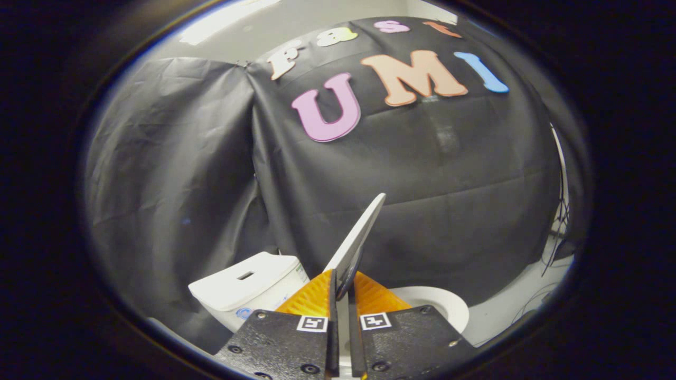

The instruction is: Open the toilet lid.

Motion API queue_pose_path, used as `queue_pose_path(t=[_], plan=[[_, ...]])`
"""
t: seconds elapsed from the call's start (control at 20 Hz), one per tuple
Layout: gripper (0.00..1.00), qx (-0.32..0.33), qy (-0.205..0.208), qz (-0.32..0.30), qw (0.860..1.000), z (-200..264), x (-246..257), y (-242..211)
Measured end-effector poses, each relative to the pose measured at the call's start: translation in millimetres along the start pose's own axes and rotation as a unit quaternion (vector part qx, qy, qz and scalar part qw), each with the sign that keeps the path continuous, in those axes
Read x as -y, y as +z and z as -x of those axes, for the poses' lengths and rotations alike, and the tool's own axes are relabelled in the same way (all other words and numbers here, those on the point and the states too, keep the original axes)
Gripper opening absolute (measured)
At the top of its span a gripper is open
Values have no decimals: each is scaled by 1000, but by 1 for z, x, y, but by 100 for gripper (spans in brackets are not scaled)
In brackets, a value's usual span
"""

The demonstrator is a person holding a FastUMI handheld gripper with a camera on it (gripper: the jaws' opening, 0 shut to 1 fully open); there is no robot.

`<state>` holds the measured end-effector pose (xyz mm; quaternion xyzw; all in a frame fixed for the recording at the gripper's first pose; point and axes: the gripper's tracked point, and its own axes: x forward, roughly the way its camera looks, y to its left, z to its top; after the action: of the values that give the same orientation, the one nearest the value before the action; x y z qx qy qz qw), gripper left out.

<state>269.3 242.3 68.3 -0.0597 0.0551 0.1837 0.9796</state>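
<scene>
Between the fingers of the gripper (342, 287) sits the toilet lid (357, 237), pinched tight and raised well off the bowl (441, 306). Looks mostly open to me, just needs tipping back toward the tank (248, 285).

Toilet lid (359, 237): white, thin, flat panel, seen edge-on. Raised, tilted steeply, free end pointing up and far-right against the black cloth wall. Near edge sits pinched between the two fingers of the gripper (342, 287), both pressing on it. Toilet tank (245, 287), white, lies near-left; white bowl rim (441, 309) lies right, uncovered.
</scene>
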Motion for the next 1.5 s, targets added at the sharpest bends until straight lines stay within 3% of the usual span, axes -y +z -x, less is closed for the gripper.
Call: queue_pose_path(t=[0.55,1.5], plan=[[9,18,-43,100,994,-15,-59,22],[11,53,11,170,984,-46,-152,38]])
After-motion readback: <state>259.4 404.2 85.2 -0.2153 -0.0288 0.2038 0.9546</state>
